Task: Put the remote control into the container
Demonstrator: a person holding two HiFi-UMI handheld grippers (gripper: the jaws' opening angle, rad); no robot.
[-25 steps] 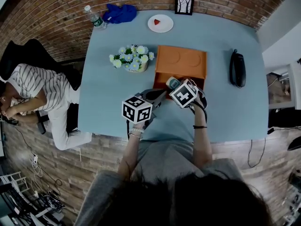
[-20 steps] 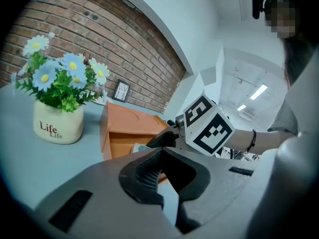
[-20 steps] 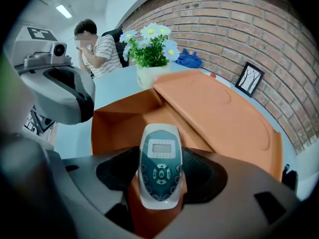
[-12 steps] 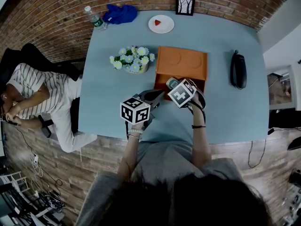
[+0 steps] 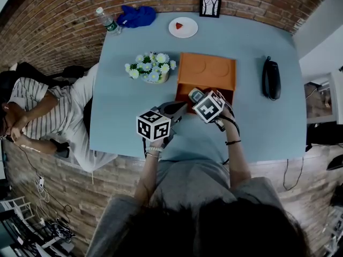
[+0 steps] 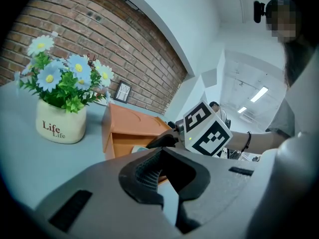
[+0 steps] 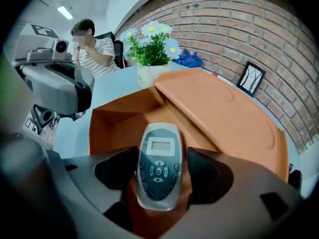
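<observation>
The grey remote control (image 7: 158, 166) with a small screen and dark keypad lies between the jaws of my right gripper (image 7: 158, 178), over the open front part of the orange container (image 7: 224, 113). These jaws are opening: a gap shows beside the right pad. In the head view the remote (image 5: 196, 94) pokes out ahead of the right gripper (image 5: 200, 97) at the container's (image 5: 207, 71) near edge. My left gripper (image 5: 179, 108) hovers just left of it, its fingertips together and empty (image 6: 162, 153).
A pot of flowers (image 5: 151, 67) stands left of the container. A black phone (image 5: 270, 77) lies at the right. A plate (image 5: 183, 26), picture frame (image 5: 210, 5), bottle (image 5: 109, 20) and blue cloth (image 5: 136, 15) line the far edge. A seated person (image 5: 48, 111) is left of the table.
The right gripper and remote have stayed at the container's near edge with only a slight shift. The seated person at the left has leaned closer to the table.
</observation>
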